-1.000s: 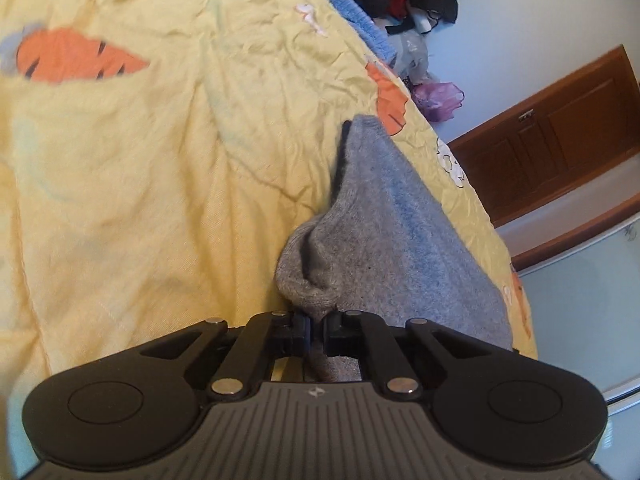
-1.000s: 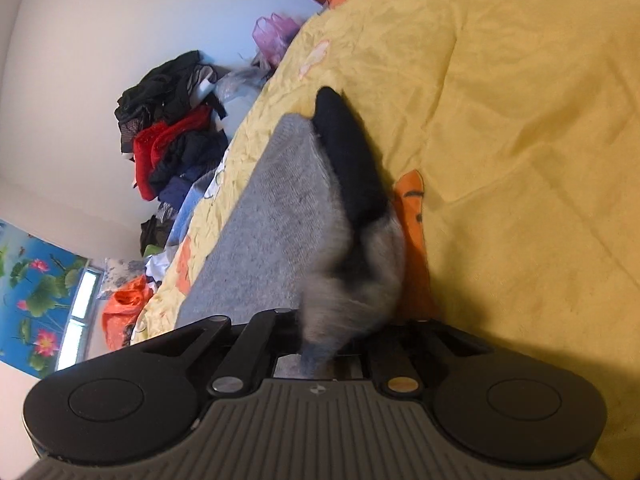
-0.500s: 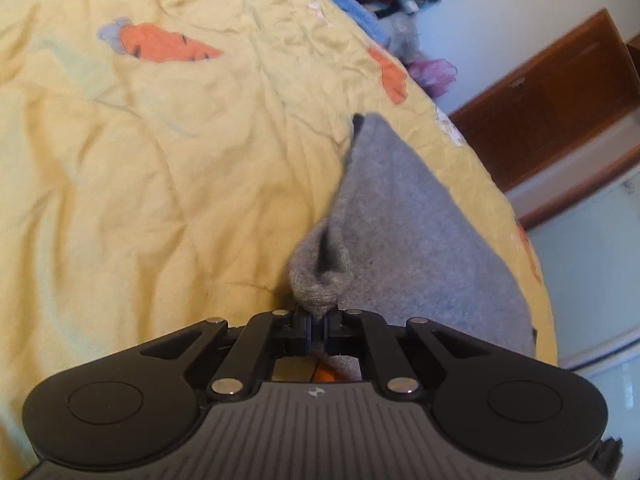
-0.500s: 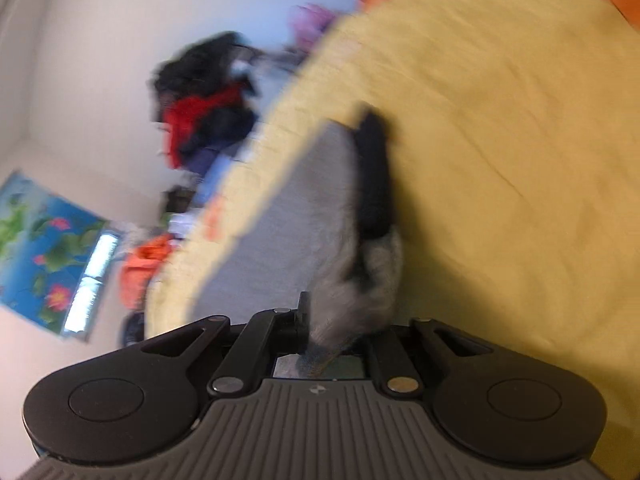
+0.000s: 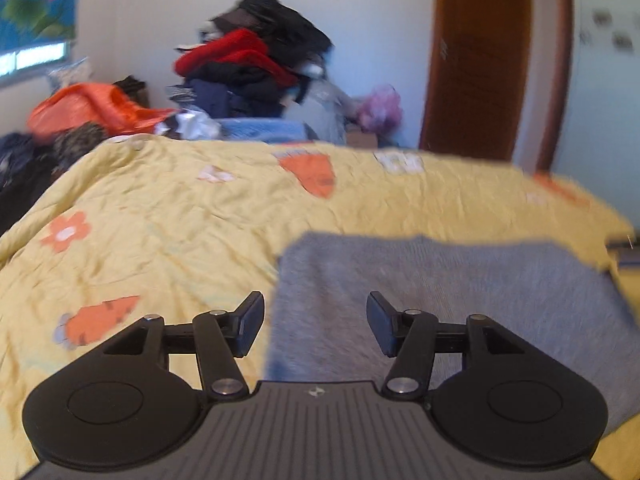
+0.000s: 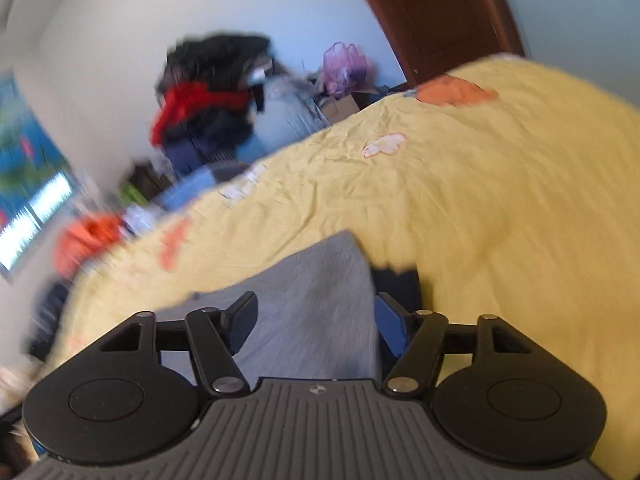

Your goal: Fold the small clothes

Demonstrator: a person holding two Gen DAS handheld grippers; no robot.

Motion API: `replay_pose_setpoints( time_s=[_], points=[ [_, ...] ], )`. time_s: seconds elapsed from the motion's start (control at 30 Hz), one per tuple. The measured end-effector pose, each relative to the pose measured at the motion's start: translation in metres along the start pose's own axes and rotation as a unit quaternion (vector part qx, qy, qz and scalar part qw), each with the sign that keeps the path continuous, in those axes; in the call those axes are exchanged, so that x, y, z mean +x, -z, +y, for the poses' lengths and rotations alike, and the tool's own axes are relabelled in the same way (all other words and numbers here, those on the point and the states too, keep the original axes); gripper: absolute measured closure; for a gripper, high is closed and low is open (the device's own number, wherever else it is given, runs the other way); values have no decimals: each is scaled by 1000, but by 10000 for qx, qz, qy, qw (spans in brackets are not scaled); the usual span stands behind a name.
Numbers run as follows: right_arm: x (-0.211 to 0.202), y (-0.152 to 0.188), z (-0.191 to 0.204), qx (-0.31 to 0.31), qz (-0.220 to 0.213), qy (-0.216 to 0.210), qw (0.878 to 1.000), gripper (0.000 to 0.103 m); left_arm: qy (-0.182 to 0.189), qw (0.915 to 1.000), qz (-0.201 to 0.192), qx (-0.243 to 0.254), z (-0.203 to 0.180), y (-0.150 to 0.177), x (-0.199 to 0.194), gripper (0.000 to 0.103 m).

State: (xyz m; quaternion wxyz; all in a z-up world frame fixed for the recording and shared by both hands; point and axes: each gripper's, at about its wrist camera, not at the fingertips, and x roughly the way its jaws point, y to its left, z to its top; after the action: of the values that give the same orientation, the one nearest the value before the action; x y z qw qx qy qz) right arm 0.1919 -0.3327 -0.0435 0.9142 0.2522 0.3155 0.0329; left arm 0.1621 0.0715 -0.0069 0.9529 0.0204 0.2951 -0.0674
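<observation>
A wide yellow bedspread [image 5: 168, 216], printed with orange carrots and flowers, fills most of what I see and carries everything near me. Past its far edge a heap of clothes [image 5: 256, 68] in black, red and navy is stacked against the pale wall, with an orange bag [image 5: 88, 110] to its left and a brown wooden door [image 5: 480, 56] to its right. A pink-purple bag [image 5: 380, 108] sits low between the heap and the door; what it holds I cannot make out through the blur.

The grey knitted garment [image 5: 440, 292] lies flat on the bedspread, near me and right of centre, its far edge straight across. From my right side it shows as a grey wedge [image 6: 320, 304] with a dark piece of cloth [image 6: 400, 280] just beside its right edge; whether that is part of the same garment I cannot tell.

My left gripper [image 5: 316, 322] has just been opening: its jaws now stand well apart above the garment's left edge, pads pressing on nothing. My right gripper [image 6: 316, 322] has also just been opening, jaws spread, grey fabric lying beneath the gap without being pinched.
</observation>
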Motion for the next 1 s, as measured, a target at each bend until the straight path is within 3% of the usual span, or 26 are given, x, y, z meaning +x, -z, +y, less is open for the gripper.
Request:
replay_pose_setpoints(
  time_s=[0.07, 0.17, 0.23, 0.27, 0.3, 0.33, 0.43, 0.53, 0.67, 0.73, 0.77, 0.87, 0.9, 1.0],
  points=[
    [30, -15, 8, -435, 107, 315, 9985, 43, 99, 9993, 161, 318, -19, 14, 18, 47],
    [73, -27, 8, -607, 416, 567, 9957, 43, 27, 9979, 400, 519, -31, 34, 35, 47],
    [93, -24, 3, -633, 662, 745, 9930, 45, 10, 9982, 320, 507, -31, 43, 32, 47],
    [96, -19, 4, -620, 714, 637, 9935, 61, 38, 9984, 300, 475, -30, 43, 30, 43],
    [96, -17, 5, -630, 726, 415, 9945, 84, 103, 9986, 295, 432, -28, 44, 29, 38],
    [97, -16, 6, -643, 811, 261, 9943, 89, 173, 9986, 285, 407, -28, 45, 26, 36],
    [87, -17, 6, -847, 571, 381, 9940, 94, 228, 9983, 345, 417, -26, 47, 28, 35],
    [85, -23, -29, -215, 520, 538, 9970, 96, 226, 9986, 305, 370, -27, 50, 31, 34],
    [77, -12, -16, -632, 435, 606, 9952, 88, 255, 9988, 379, 188, -24, 44, 28, 33],
    [67, -12, 1, -761, 362, 942, 9920, 66, 274, 9990, 336, -60, -17, 40, 14, 33],
    [53, -9, 11, -866, 138, 969, 9914, 65, 270, 9991, 254, -193, -13, 39, 3, 33],
    [11, 17, 53, -1624, -235, 335, 9859, 60, 332, 9982, 81, -484, -7, 37, -16, 33],
    [2, 28, 67, -1827, -256, 190, 9827, 53, 313, 9982, 97, -498, -10, 36, -16, 33],
    [1, 61, 104, -2217, -119, -20, 9750, 52, 179, 9990, 244, -344, -30, 34, -1, 33]
  ],
)
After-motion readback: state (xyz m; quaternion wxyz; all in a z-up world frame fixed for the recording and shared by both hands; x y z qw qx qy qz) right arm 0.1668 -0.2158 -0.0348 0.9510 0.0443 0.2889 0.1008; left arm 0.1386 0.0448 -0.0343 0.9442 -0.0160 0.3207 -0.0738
